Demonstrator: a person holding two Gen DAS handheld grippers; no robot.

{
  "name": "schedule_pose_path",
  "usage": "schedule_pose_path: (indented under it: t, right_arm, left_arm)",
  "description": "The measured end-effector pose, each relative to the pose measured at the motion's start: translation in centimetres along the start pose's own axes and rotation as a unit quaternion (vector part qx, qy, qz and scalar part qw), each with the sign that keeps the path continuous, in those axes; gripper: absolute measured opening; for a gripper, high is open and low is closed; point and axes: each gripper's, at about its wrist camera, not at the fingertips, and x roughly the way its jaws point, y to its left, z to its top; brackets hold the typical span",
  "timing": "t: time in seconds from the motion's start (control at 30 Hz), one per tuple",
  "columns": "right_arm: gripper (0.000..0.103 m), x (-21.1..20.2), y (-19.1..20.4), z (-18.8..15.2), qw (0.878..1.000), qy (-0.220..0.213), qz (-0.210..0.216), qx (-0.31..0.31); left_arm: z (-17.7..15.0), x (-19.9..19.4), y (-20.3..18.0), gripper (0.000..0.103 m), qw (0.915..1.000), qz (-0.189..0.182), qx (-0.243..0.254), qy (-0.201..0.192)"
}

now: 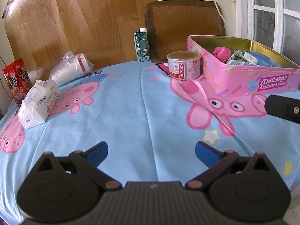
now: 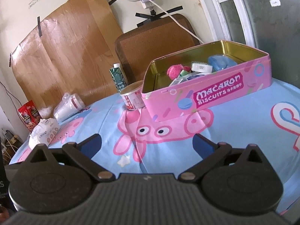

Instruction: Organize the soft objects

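A pink Macaron Biscuits tin [image 1: 249, 80] [image 2: 215, 95] stands open at the right of the table. Inside lie a pink fluffy ball [image 1: 222, 53] [image 2: 177, 71], a blue soft item [image 1: 266, 61] [image 2: 219, 62] and small packets. A white tissue pack [image 1: 38, 103] [image 2: 44, 134] lies at the left. A bagged white roll [image 1: 72, 68] [image 2: 67, 106] lies behind it. My left gripper [image 1: 151, 151] is open and empty above the cloth. My right gripper [image 2: 146, 143] is open and empty, in front of the tin.
A round can [image 1: 183, 65] [image 2: 132, 98] touches the tin's left corner. A green carton [image 1: 142, 45] [image 2: 118, 78] stands behind. Red boxes [image 1: 16, 81] [image 2: 30, 116] stand at the far left edge. The table has a blue cartoon-pig cloth [image 1: 131, 103]. A chair back [image 1: 185, 28] stands behind.
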Motion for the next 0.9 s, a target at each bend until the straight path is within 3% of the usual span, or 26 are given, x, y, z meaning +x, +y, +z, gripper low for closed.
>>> schedule_pose_path:
  t: [0.9]
  right_arm:
    - [0.103, 0.16, 0.05, -0.19, 1.0, -0.001, -0.007, 0.004]
  left_arm:
    - [-0.08, 0.18, 0.33, 0.103, 1.0, 0.005, 0.006, -0.006]
